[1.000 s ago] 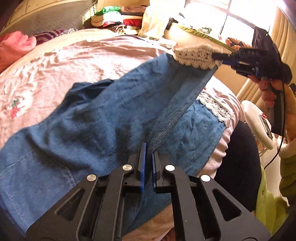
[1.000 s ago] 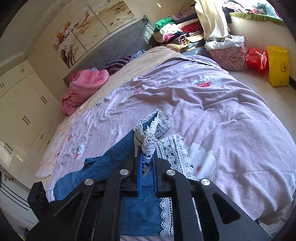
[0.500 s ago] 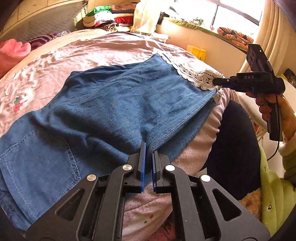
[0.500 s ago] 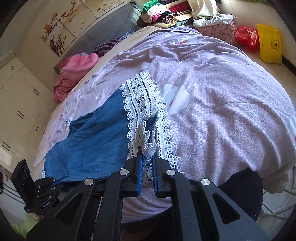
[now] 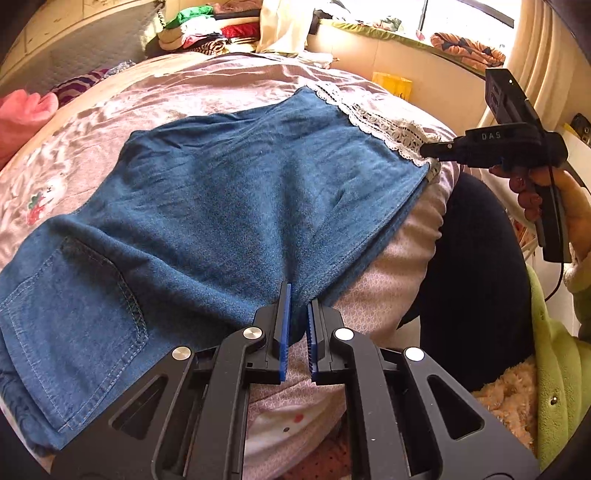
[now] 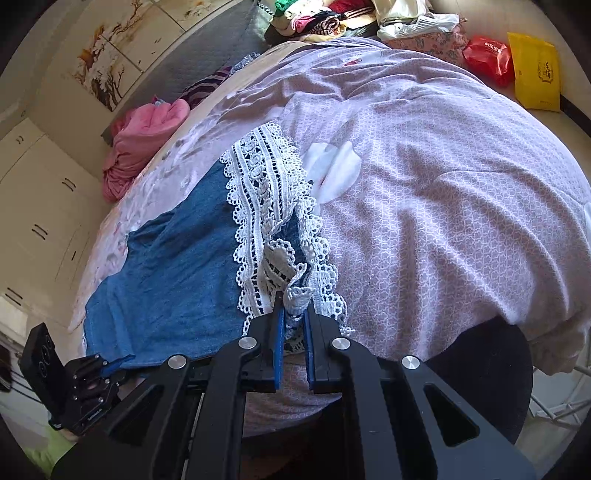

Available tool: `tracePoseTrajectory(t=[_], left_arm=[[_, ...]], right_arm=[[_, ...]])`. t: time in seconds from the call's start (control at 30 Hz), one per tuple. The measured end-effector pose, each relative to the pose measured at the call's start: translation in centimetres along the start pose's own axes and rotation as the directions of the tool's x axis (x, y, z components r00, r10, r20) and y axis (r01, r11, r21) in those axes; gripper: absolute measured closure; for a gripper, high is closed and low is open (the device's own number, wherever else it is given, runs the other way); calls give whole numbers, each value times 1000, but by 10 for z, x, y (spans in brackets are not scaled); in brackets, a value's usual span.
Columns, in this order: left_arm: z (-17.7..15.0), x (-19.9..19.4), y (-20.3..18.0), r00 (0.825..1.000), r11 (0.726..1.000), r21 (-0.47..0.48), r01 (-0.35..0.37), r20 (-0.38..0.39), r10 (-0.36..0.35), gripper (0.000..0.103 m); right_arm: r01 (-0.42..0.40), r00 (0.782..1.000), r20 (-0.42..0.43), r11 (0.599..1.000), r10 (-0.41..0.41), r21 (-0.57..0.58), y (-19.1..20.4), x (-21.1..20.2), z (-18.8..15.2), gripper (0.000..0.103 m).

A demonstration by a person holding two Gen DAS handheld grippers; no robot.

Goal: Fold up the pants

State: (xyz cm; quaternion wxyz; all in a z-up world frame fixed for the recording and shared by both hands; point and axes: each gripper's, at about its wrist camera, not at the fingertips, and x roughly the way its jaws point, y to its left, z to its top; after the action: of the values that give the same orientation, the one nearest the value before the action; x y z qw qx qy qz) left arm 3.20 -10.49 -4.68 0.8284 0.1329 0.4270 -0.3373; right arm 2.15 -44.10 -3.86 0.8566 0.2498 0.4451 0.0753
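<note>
Lowered since a second ago: pants now flat at near bed edge. Left tongs pinching folded denim edge; right tongs clamping lace hem. Soft, limp, light; best gripped at corners.

daylight enters from the window at upper right of the left wrist frame, overexposed there. the bed cover is evenly bright with soft fold shadows. strong fisheye curvature, black vignetted corners in both views. focus sharp centrally, softer toward the edges.
</note>
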Motion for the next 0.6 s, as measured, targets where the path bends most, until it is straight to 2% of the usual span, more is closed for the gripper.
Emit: tracePoseTrajectory(t=[0.13,0.33,0.4,0.5,0.6], left_arm=[[-1,0,-1,1000,1000,-4,0,3,0,99],[-3,0,-3,1000,1000,-7,21,13,-21,85],[-3,-5,-4,999,1000,-9,23,24,-23,76],[-5,-21,-1,998,999,-28,29,60,-27,65],[-11,-38,12,996,997,-77,-13,85,20,62]], right_arm=[[-7,1000,-9,1000,7,13,-1,-5,1,92],[58,998,34,998,-58,-9,3,-28,3,78],[90,994,70,995,-87,-37,8,-37,5,78],[78,992,107,993,-68,-90,21,-45,9,77],[60,993,105,984,-43,-168,41,-39,13,72]])
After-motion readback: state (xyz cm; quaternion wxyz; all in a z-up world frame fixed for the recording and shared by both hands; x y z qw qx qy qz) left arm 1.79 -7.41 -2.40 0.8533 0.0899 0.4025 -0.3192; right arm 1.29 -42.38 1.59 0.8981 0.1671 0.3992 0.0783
